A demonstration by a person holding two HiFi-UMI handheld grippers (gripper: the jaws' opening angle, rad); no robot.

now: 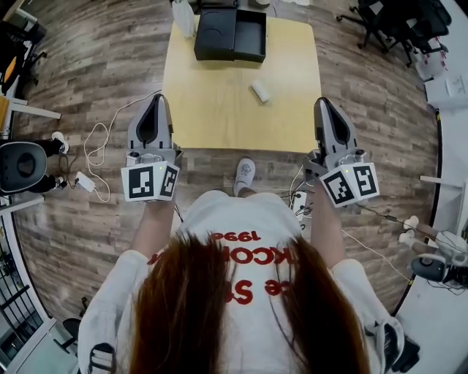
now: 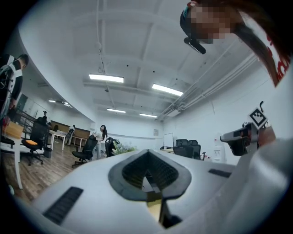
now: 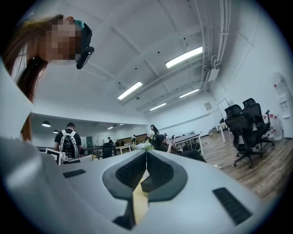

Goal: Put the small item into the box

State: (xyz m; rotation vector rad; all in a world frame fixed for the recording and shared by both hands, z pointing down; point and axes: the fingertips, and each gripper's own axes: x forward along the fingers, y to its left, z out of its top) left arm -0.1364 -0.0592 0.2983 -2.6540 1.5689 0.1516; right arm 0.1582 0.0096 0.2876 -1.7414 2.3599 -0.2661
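Observation:
A small white item [image 1: 259,90] lies on the yellow table [image 1: 212,117], right of the middle. At the table's far edge a black box [image 1: 248,58] lies open beside its lid. My left gripper [image 1: 156,100] is over the table's near left corner, jaws together and empty. My right gripper [image 1: 322,103] hangs at the near right corner, also shut with nothing in it. Both point upward: the left gripper [image 2: 147,152] view and the right gripper [image 3: 146,153] view show only closed jaws against the ceiling and office. Neither gripper touches the item or the box.
A white object [image 1: 184,16] stands at the table's far left corner. Cables and a power strip [image 1: 91,157] lie on the wooden floor to the left, more cables [image 1: 380,219] to the right. Black office chairs [image 1: 391,22] stand at the far right. The person's shoe [image 1: 245,175] shows under the near edge.

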